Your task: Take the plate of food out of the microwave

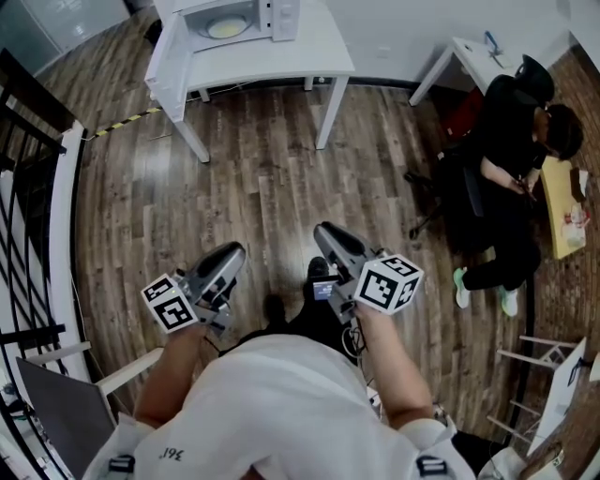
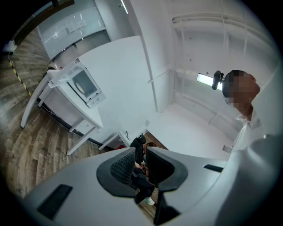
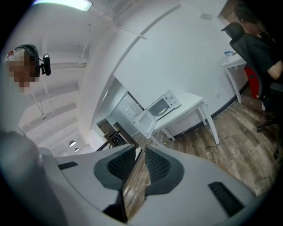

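The white microwave (image 1: 242,19) stands on a white table (image 1: 319,58) at the far end of the room, its door swung open. Inside lies a pale plate of food (image 1: 226,27). The left gripper view shows the microwave (image 2: 82,84) far off at upper left; in the right gripper view the microwave (image 3: 162,106) shows small at the centre with its door (image 3: 144,123) hanging open. My left gripper (image 1: 230,255) and right gripper (image 1: 328,232) are held close to my body, well short of the table. Both stand slightly open, a narrow gap between the pads and nothing in it.
Wooden floor stretches between me and the table. A person in black (image 1: 511,155) sits on a chair at the right, beside a second white desk (image 1: 464,58). A black railing (image 1: 28,187) runs along the left side.
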A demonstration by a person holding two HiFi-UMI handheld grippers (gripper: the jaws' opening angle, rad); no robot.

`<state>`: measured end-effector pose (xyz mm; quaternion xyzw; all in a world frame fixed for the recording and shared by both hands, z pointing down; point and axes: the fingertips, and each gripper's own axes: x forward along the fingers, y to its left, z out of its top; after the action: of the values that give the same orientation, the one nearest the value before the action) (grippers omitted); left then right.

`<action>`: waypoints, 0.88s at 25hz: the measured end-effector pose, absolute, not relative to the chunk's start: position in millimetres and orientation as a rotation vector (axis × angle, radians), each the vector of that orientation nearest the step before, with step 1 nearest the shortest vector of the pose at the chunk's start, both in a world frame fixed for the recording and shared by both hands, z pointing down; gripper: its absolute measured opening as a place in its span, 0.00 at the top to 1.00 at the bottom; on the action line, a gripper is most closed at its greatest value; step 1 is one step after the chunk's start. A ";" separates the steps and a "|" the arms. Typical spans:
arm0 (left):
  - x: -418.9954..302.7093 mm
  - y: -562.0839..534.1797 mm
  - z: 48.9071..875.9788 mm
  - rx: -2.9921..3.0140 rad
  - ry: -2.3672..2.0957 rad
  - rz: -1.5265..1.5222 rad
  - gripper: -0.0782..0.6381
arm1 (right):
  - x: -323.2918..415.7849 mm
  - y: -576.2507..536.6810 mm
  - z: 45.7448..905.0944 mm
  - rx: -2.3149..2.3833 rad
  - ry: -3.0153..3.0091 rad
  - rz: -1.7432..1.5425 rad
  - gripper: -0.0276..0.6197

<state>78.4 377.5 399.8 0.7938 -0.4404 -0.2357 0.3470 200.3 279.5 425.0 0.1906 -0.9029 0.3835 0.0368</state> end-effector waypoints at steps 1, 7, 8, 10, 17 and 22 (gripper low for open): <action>76.3 369.8 401.9 2.056 -1.151 -0.609 0.78 | 198.1 271.0 427.3 0.577 -2.773 1.175 0.85; 58.8 295.3 410.8 2.023 -1.229 -0.603 0.78 | 179.6 191.1 436.1 0.502 -2.769 1.168 0.85; 57.4 279.4 412.0 2.012 -1.246 -0.609 0.78 | 177.6 174.3 436.8 0.483 -2.767 1.166 0.85; 59.3 246.6 412.9 1.986 -1.276 -0.622 0.78 | 176.6 138.5 434.6 0.447 -2.762 1.159 0.85; 83.3 124.4 404.8 1.923 -1.336 -0.641 0.78 | 178.9 13.7 418.1 0.318 -2.740 1.122 0.85; 96.4 70.7 400.0 1.899 -1.369 -0.655 0.78 | 172.8 -41.6 414.7 0.237 -2.722 1.109 0.85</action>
<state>96.4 70.7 400.0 0.7325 -0.5279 -0.2525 0.3479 172.8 -41.6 414.7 0.0801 -0.9188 0.3744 0.0964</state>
